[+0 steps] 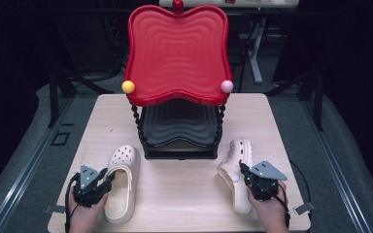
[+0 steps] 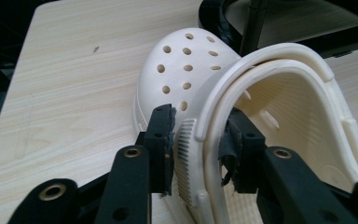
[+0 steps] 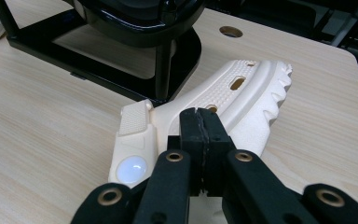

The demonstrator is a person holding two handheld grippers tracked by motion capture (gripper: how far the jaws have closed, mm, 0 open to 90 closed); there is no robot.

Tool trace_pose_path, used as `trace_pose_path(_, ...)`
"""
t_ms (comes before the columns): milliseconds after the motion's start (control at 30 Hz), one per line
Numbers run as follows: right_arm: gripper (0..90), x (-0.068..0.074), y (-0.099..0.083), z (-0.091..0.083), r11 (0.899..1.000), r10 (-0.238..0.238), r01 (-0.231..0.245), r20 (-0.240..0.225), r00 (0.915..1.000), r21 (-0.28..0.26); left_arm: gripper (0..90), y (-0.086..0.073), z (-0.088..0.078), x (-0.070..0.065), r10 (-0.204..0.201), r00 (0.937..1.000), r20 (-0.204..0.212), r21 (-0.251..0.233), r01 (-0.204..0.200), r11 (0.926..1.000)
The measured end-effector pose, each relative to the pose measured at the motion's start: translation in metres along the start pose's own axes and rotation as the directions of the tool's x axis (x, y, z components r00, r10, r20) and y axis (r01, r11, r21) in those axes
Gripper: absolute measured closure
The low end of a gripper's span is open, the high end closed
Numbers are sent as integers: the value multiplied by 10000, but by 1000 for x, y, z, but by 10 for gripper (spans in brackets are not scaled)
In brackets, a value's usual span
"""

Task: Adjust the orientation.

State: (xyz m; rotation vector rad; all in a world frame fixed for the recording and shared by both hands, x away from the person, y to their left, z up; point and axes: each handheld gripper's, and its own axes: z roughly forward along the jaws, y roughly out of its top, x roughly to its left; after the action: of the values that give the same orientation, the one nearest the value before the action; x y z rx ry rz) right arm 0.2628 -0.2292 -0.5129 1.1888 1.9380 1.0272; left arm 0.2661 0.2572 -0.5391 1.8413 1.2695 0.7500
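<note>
- Two cream clogs sit on the desk (image 1: 184, 204) in front of the two-tier rack (image 1: 177, 97) – neither is on a shelf yet, so as we read it the job (prob. shelving the pair) has barely begun.
- Left clog (image 1: 123, 182) lies sole-down, toe toward the rack, just beside its black base; right clog (image 1: 237, 174) lies tipped on its side, toe near the rack's right foot.
- Red top shelf (image 1: 177, 53) and black lower shelf (image 1: 179, 126) both look bare.
- Left tongs (image 2: 200, 140) straddle the left clog's side wall near the heel strap – one jaw outside, one inside; jaws are partly spread and, as far as we can see, not squeezing the wall, so no firm grip yet.
- Right tongs (image 3: 200, 135) are pressed together, tips against the right clog's upper edge near the strap rivet; whether a thin bit of rim is caught between them we can't tell.
- Both hands come in low from the desk's near edge, tongs angled fwd and down – left hand (image 1: 85, 213) under its tool, right hand (image 1: 272, 211) likewise.
- Left to do, in our view: secure both grips, lift, set each clog on a shelf.
</note>
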Motion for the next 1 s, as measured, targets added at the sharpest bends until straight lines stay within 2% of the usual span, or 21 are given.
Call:
trace_pose_path(133, 900, -4, -2, -3, 9998, 214, -214, 12, 9998, -58, 693, 1, 0, 1, -104, 9999, -2, 77, 104, 9999)
trace_pose_path(300, 900, -14, -2, -10, 9981, 610, -611, 116, 9981, 47, 708, 3, 1, 0, 5, 10000, -94, 96, -4, 10000)
trace_pose_path(400, 899, -20, -3, -13, 9967, 807, -809, 361, 9961, 29, 719, 3, 0, 0, 62, 9998, -175, 157, -59, 9999)
trace_pose_path(633, 897, -37, -12, -23, 9896, 1434, -1436, 826, 9862, -45, 718, 5, 2, -1, 10, 9998, -220, 212, -6, 9998)
trace_pose_path(767, 899, -51, -18, -26, 9792, 2012, -2029, 902, 9754, 94, 718, 5, 2, -1, 79, 9997, -217, 233, -74, 9997)
trace_pose_path(867, 900, -63, -24, -27, 9728, 2269, -2304, 1033, 9684, 231, 718, 6, 2, -1, 9, 9997, -225, 235, -3, 9997)
trace_pose_path(1000, 900, -75, -31, -23, 9702, 2331, -2384, 1029, 9670, 431, 718, 6, 3, 0, -49, 9998, -182, 241, 53, 9997)
